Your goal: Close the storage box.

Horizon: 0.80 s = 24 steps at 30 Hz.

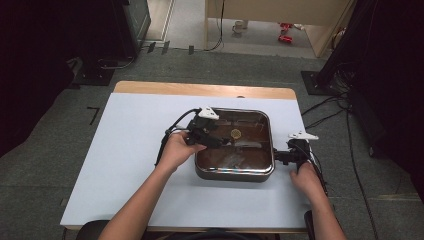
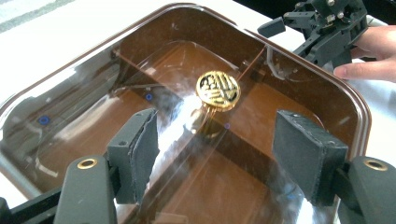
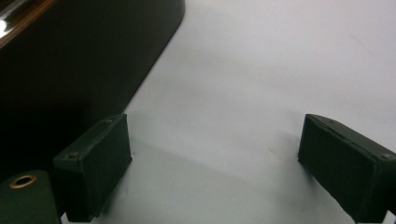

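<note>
A square brown box (image 1: 234, 170) with a clear tinted lid (image 2: 116, 65) sits on the table's right half. A round gold knob (image 2: 217, 90) stands at the lid's centre (image 1: 235, 133). My left gripper (image 1: 216, 139) hovers over the lid from the box's left side, open, its pads (image 2: 138, 151) spread on either side of the knob and short of it. My right gripper (image 1: 283, 157) rests low by the box's right wall (image 3: 70, 70), open, with bare table between its pads (image 3: 100, 161). It also appears as the far gripper (image 2: 322, 35) in the left gripper view.
The table has a pale grey-blue cover (image 1: 125, 150) with a wooden strip (image 1: 200, 89) along the far edge. Cables (image 1: 325, 107) lie on the carpet to the right. Dark equipment stands (image 1: 107, 65) sit beyond the table's far left corner.
</note>
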Tool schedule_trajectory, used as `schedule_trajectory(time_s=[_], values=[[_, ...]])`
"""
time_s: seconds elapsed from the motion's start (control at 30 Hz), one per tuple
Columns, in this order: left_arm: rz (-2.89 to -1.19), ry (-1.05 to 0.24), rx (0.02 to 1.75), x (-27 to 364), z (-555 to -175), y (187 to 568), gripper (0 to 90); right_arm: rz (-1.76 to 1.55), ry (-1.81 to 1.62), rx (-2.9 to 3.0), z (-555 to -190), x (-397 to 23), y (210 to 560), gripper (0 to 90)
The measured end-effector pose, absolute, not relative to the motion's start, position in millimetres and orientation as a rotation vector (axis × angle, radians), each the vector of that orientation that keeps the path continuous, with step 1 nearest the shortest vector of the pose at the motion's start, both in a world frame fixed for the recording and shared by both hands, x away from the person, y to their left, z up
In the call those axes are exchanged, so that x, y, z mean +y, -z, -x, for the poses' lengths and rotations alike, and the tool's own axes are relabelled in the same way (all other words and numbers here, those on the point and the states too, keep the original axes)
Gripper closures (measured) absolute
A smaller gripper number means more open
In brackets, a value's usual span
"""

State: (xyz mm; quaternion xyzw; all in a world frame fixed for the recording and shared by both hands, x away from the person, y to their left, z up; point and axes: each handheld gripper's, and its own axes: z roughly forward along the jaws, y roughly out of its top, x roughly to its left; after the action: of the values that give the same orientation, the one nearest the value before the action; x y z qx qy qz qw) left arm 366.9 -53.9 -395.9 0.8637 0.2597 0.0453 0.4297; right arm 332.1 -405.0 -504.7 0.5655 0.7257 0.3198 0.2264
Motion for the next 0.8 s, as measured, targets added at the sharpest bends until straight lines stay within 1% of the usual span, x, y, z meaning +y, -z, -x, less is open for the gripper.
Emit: schedule_trajectory(time_s=[0.43,0.8], values=[[-2.095,-0.135,0.719,-17,-352,400,30.4,-1.557,-0.880,2.002,-332,-405,505,8.8],[-2.089,-0.159,0.764,11,-344,409,30.0,-1.557,-0.880,2.001,-332,-405,505,8.8]])
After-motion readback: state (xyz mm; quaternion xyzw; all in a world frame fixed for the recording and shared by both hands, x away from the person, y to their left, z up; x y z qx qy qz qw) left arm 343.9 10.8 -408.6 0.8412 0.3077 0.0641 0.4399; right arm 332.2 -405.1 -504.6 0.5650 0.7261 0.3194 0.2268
